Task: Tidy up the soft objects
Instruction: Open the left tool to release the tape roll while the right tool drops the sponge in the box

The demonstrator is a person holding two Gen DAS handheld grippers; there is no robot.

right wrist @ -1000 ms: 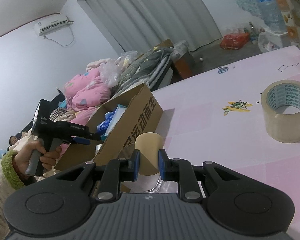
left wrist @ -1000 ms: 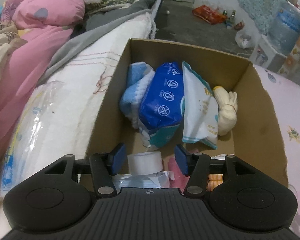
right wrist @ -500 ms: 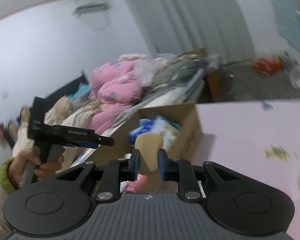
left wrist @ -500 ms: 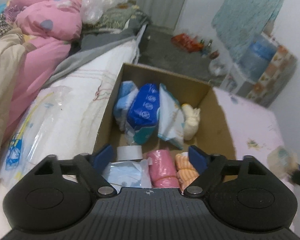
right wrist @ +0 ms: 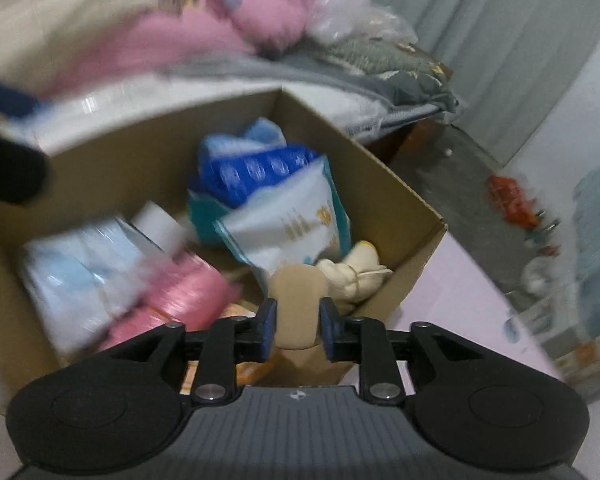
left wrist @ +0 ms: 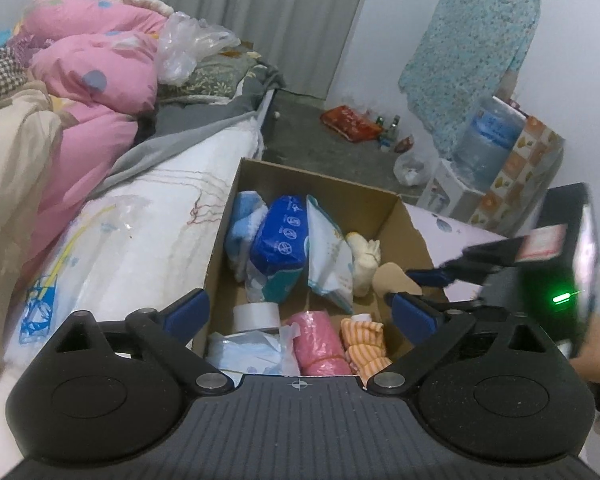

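An open cardboard box [left wrist: 324,176] holds a blue pack [left wrist: 278,236], a white pouch [left wrist: 328,256], a cream bundle [left wrist: 364,260], a white tape roll [left wrist: 256,316], a pink roll [left wrist: 320,344] and an orange striped cloth [left wrist: 364,340]. My left gripper [left wrist: 296,304] hovers over the box's near end, jaws opening wide with nothing between them. My right gripper [right wrist: 298,316] reaches over the box's right wall [right wrist: 380,184] with a tan foam pad [right wrist: 298,304] between its pads; its jaws are opening and the pad still touches both. From the left wrist the pad [left wrist: 394,278] hangs beside the cream bundle.
A bed with pink quilts [left wrist: 96,76] and a white mattress [left wrist: 140,224] lies left of the box. The pink patterned tabletop [left wrist: 444,228] runs to its right. A water jug [left wrist: 488,140] stands at the back right. A hand [left wrist: 596,356] shows at the right edge.
My right gripper swung from the tabletop to over the box, rolling as it went, and its jaws widened around the tan pad. My left gripper spread wide and drew back and up.
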